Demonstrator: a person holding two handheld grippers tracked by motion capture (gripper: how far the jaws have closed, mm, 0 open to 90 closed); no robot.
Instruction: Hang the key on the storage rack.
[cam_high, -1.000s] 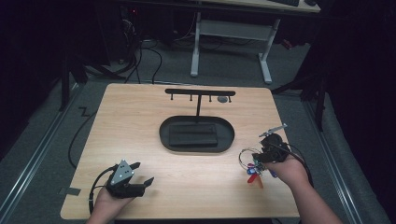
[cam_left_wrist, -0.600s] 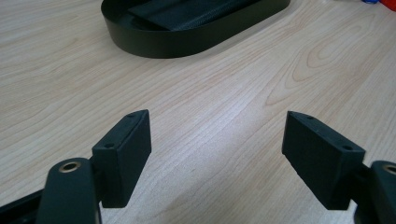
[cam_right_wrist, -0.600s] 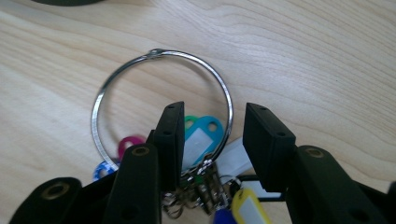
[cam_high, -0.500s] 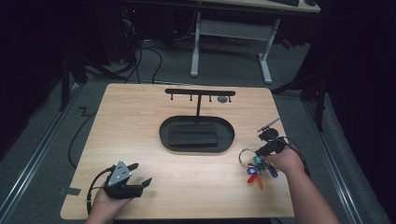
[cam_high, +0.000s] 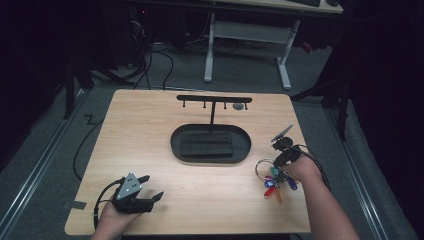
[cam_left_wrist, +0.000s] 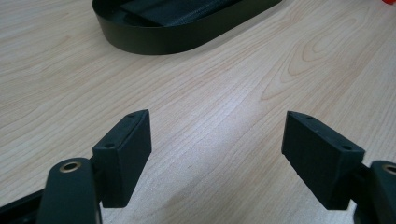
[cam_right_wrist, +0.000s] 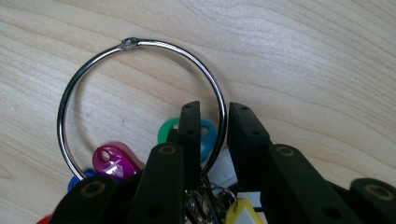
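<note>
From the high view we see our right gripper (cam_high: 278, 159) low over the right side of the pale wooden bench (cam_high: 150, 130), directly on a large silver metal ring carrying a bunch of coloured plastic key tags (cam_high: 274, 181). The bunch lies flat on the bench, near its right edge and well apart from the black oval tray (cam_high: 175, 145) at the centre, which holds a dark rectangular pad and carries a black T-shaped hook stand (cam_high: 212, 100) behind it.

The right gripper view gives what the high view cannot: the wire of the ring (cam_right_wrist: 140, 44) passes between our two black fingers (cam_right_wrist: 191, 135), which have just been closing and now stand narrowly apart with the wire in the gap. We cannot tell whether the pads already press on it. Green, blue, magenta and yellow tags crowd beneath the fingers there, while the high view adds red and orange ones fanned out toward us.

Our left gripper (cam_high: 150, 187) rests on the near left part of the bench, its grey three-cornered plate facing up. The left gripper view shows its fingers (cam_left_wrist: 123, 156) spread wide over bare wood, nothing between them, with the rim of the tray (cam_left_wrist: 177, 42) ahead.
</note>
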